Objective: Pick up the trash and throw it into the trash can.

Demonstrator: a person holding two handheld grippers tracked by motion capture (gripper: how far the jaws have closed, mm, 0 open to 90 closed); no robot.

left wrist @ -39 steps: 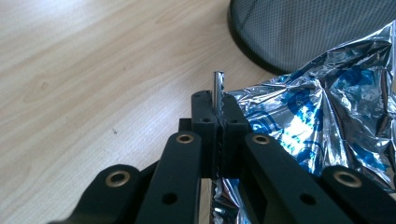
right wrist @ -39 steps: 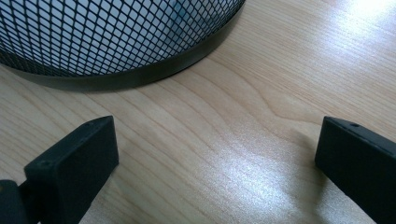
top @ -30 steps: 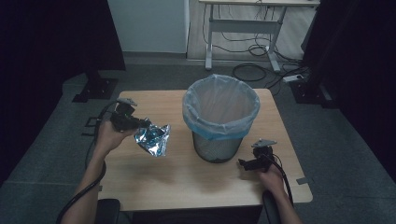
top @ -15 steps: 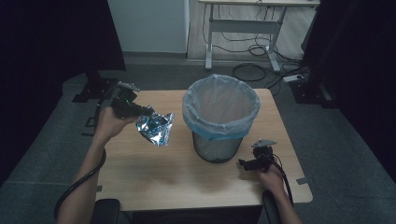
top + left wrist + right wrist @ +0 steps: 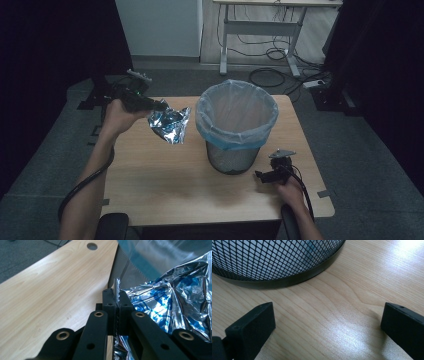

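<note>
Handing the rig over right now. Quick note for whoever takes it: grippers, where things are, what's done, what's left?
Left gripper: shut on the edge of the foil bag, held in the air above the table, left of the bin.
Right gripper: open, nothing between the jaws, low over the table by the bin's base.
Done: bag is off the table.
Left: bag is not yet over the rim; probably carry it across to the lined bin and release it inside.

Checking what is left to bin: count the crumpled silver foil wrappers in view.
1. The crumpled silver-and-blue foil wrapper hangs clamped in the left gripper, beside the lined black mesh waste bin. Any inside the bin would be hidden.
</note>
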